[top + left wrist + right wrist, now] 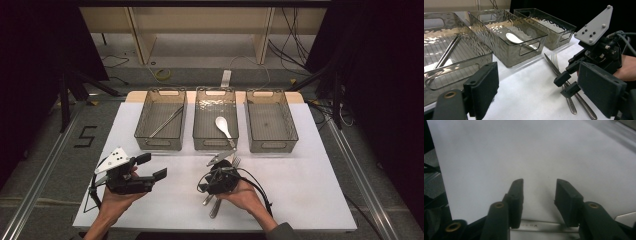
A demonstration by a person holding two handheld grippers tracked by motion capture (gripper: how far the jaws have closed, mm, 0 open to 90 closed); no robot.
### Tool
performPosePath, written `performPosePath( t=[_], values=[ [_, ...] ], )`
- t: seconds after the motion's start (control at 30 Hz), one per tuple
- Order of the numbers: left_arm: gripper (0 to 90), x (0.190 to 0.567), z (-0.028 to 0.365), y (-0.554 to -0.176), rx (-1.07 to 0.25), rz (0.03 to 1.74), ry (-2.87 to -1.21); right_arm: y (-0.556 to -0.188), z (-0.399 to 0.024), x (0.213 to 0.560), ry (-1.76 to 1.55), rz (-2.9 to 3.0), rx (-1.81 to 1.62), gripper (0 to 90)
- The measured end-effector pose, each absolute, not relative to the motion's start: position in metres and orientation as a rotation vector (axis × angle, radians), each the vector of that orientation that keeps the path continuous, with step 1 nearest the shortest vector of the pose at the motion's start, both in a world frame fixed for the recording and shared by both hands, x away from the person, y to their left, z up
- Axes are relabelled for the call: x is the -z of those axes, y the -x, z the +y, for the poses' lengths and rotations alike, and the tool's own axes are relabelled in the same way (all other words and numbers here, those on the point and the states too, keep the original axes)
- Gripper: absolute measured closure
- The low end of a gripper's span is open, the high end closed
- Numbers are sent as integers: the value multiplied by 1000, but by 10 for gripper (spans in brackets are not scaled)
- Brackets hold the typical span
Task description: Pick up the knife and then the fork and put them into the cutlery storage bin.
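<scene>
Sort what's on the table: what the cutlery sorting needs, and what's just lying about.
In the job: right hand-held gripper, fork and knife beneath it, three bins.
Lying about: number marking on the floor, yellow cable coil, idle left hand-held gripper.

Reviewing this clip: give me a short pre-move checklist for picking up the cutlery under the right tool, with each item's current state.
1. Right tool is over the metal knife and metal fork on the white table sheet: ok.
2. Right jaws straddle a flat steel handle, seen in the right gripper view: ok.
3. Pads pressing on that handle: not ok, gaps remain on both sides.
4. One piece alone between the jaws: cannot tell.
5. Rightmost clear smoked-plastic bin free to receive: ok, empty.
6. Left tool clear of the work, open and holding nothing: ok.
</scene>
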State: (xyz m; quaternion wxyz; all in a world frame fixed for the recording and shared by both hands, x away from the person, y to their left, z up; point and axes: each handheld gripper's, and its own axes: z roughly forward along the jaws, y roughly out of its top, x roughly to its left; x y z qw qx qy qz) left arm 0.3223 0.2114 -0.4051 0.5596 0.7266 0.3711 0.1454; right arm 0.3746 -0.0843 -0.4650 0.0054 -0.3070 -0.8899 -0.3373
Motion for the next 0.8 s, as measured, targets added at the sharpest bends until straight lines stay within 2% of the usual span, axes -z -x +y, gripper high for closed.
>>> performPosePath(
  t=[0.47, 0.8],
  values=[
    [170, 404, 212, -321, -349, 870, -1709, -372, -79, 475, 924, -2857, 948, 872],
    [170, 404, 213, -319, -354, 868, -1704, -365, -76, 476, 883, -2877, 876, 900]
  ],
)
